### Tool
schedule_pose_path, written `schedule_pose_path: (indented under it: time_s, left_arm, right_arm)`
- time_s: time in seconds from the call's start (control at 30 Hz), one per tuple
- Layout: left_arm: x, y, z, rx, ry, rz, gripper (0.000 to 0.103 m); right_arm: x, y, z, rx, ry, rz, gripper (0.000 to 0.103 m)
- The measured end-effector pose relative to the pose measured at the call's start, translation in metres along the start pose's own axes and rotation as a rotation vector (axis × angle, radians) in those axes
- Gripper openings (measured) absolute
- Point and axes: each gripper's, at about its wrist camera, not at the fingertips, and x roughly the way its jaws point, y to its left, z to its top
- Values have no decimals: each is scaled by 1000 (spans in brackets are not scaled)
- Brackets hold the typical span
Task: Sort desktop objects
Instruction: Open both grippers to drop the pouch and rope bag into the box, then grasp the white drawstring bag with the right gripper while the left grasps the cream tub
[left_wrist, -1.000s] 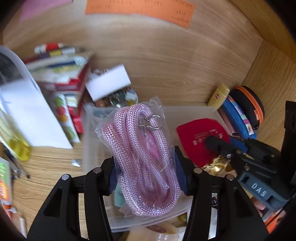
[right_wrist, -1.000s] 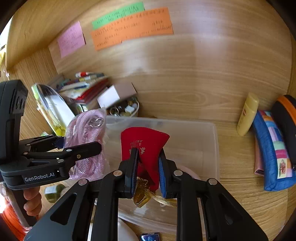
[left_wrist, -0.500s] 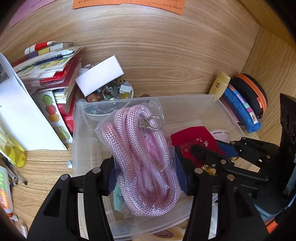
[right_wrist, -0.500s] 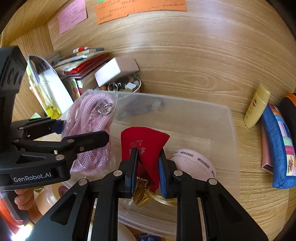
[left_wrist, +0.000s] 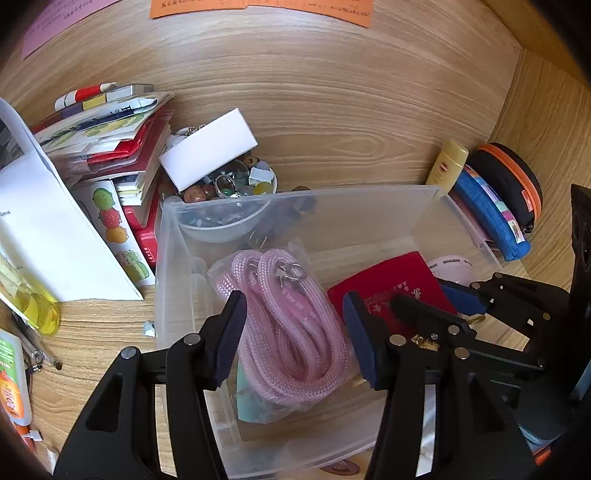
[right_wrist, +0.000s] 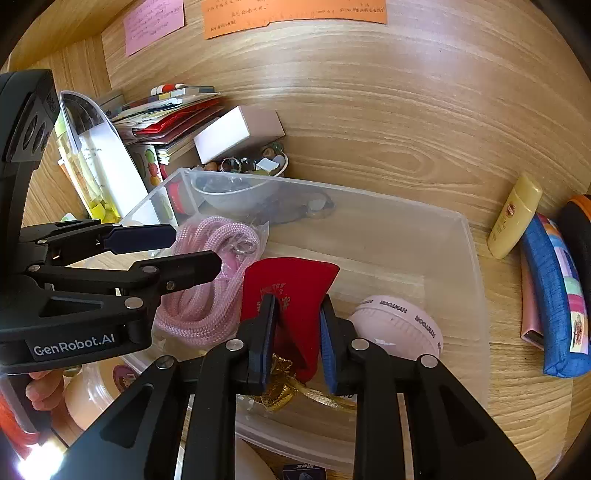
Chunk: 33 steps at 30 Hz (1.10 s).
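Observation:
A clear plastic bin (left_wrist: 295, 195) (right_wrist: 469, 236) sits on the wooden desk. A bagged pink rope (left_wrist: 288, 325) (right_wrist: 207, 295) lies inside it at the left. My left gripper (left_wrist: 295, 314) (right_wrist: 184, 251) is open over the rope, its jaws apart on either side and not gripping. My right gripper (right_wrist: 297, 314) (left_wrist: 428, 306) holds a red fabric pouch (right_wrist: 291, 284) (left_wrist: 391, 284) with gold tassels low inside the bin, jaws slightly parted but still touching the pouch. A pink round fan (right_wrist: 399, 321) lies in the bin to the right.
A stack of books (left_wrist: 110, 147), a white box (left_wrist: 207, 151) and a bowl of trinkets (left_wrist: 229, 206) stand behind the bin at the left. A yellow tube (right_wrist: 513, 218), blue pencil case (right_wrist: 554, 295) and black-orange case (left_wrist: 509, 181) lie at the right.
Both grippers lowered into the bin. My left gripper opened and released the pink rope, which now rests in the bin. My right gripper's jaws widened a little around the red pouch.

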Motion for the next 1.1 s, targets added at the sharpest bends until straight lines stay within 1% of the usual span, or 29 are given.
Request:
schedule_pose_path:
  time_s: [0.13, 0.23, 0.33, 0.37, 0.4, 0.47, 0.53, 0.6, 0.73, 0.77, 0.9, 1.0, 1.1]
  left_arm:
    - [-3, 1, -2, -2, 9, -14, 54]
    - [-9, 4, -2, -12, -2, -13, 56]
    - [-18, 3, 0, -16, -27, -2, 60]
    - [-23, 3, 0, -17, -38, 1, 63]
    - [-27, 4, 0, -19, -49, 3, 65]
    - [-38, 4, 1, -22, -72, 4, 69]
    - [-46, 4, 0, -25, -87, 7, 73]
    - [-55, 5, -1, -26, -99, 7, 75]
    - [-70, 6, -4, -26, -113, 11, 77]
    - [-74, 6, -6, -27, -117, 11, 79]
    - [-91, 9, -14, -23, -145, 20, 89]
    - [-99, 12, -22, -19, -151, 27, 90]
    - [-102, 17, -31, -17, -133, 32, 90]
  right_arm:
    - [-4, 1, 0, -2, -7, -5, 26]
    - [-7, 3, 1, 3, -15, 2, 29]
    - [-16, 7, 2, -4, -38, 0, 39]
    - [-20, 8, 3, -7, -51, -4, 46]
    - [-25, 9, 5, -11, -65, -12, 50]
    - [-34, 11, 6, -18, -88, -20, 53]
    - [-45, 13, 7, -21, -109, -25, 58]
    - [-55, 14, 6, -17, -131, -30, 69]
    - [-77, 12, 2, 1, -176, -47, 78]
    - [-82, 11, 1, 7, -183, -51, 82]
    - [-99, 5, -5, 29, -200, -65, 83]
    - [-108, 4, -13, 34, -200, -76, 83]
    - [-110, 3, -20, 37, -187, -77, 83]
